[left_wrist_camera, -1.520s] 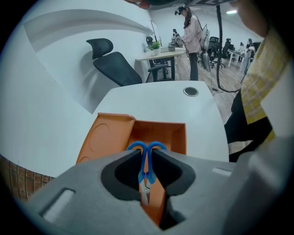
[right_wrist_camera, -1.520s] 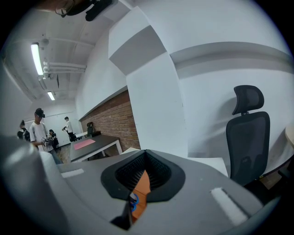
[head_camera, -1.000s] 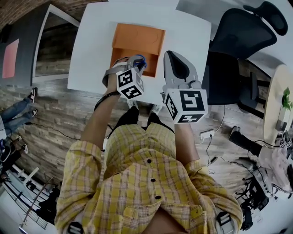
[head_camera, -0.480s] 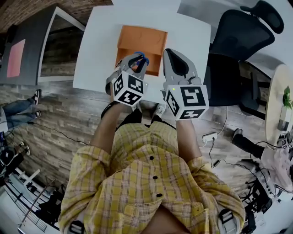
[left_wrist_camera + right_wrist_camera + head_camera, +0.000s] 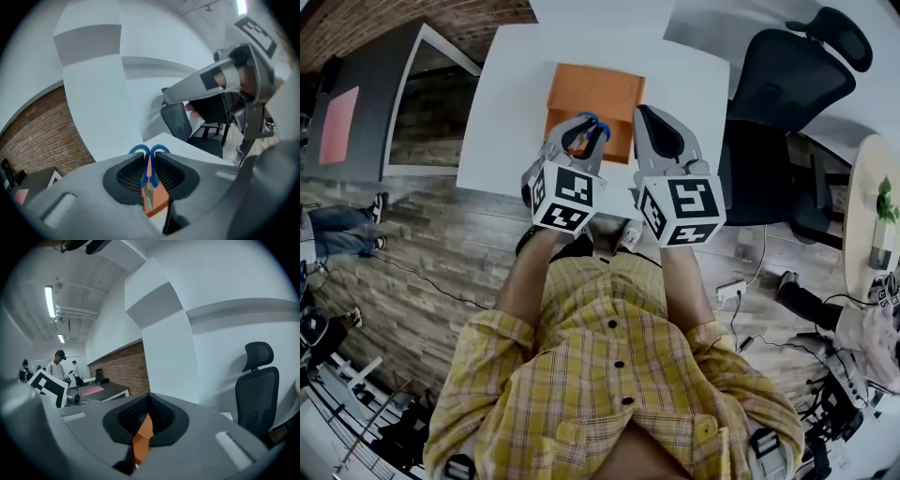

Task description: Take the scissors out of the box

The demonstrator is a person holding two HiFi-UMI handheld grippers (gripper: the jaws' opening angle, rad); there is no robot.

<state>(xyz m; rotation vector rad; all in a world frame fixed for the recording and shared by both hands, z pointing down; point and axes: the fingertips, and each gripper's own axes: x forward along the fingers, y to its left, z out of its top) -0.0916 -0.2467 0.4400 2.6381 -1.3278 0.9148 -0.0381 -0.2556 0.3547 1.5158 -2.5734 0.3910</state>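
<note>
White table (image 5: pixel 508 103), box (image 5: pixel 595 94), chair (image 5: pixel 787 84) beside — scissors (image 5: pixel 146 174) in left tool (image 5: pixel 580 131).

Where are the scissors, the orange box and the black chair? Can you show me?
scissors (image 5: pixel 149 169): left gripper view, on the blue handles.
orange box (image 5: pixel 592 91): head view, on its open flap.
black chair (image 5: pixel 783 70): head view, on its backrest.

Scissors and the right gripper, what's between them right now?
Head view: only a strip of the orange box and the white table shows between the scissors, clamped in the left gripper, and the right gripper.
</note>
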